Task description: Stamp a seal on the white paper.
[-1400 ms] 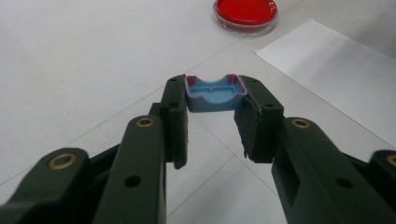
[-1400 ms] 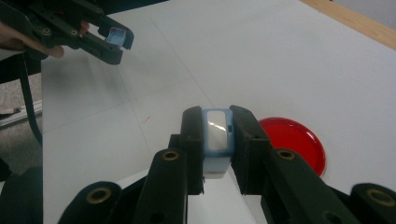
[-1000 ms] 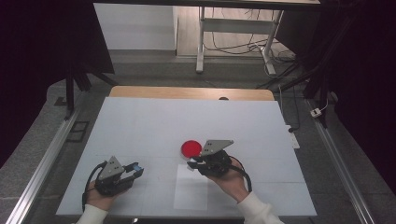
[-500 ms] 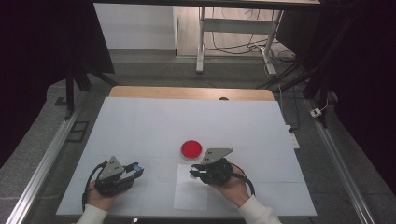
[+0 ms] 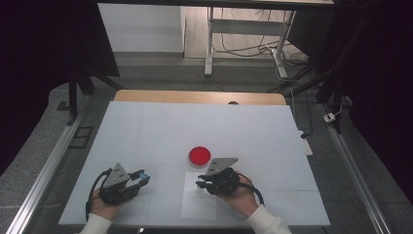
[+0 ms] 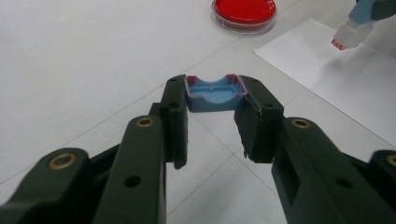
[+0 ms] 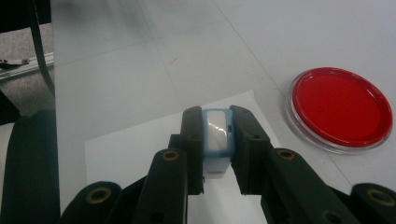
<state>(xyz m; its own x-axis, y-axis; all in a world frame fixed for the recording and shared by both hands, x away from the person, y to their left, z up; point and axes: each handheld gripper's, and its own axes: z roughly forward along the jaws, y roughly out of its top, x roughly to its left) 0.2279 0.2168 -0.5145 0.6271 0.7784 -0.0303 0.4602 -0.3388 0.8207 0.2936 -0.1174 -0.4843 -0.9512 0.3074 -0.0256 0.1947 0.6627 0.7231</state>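
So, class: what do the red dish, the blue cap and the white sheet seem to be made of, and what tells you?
Red dish: probably clear glossy plastic or glass, since a see-through rim rings the red filling.
Blue cap: likely moulded plastic, matte, with thin even walls and rounded corners.
White sheet: looks like paper, flat, thin-edged and dull.

A dish [image 5: 200, 156] is sitting near the middle of the table [image 5: 146, 126], and just in front of it, toward the person, a sheet of paper [image 5: 197, 207] is lying flat. The right gripper [image 5: 200, 185] is hovering over the sheet's far end — just short of the dish — clamping a small bottle [image 7: 217, 135]. Well off to the left, the left gripper [image 5: 144, 177] is resting low by the table's near edge, pinching a cap [image 6: 215, 93] between its jaws.
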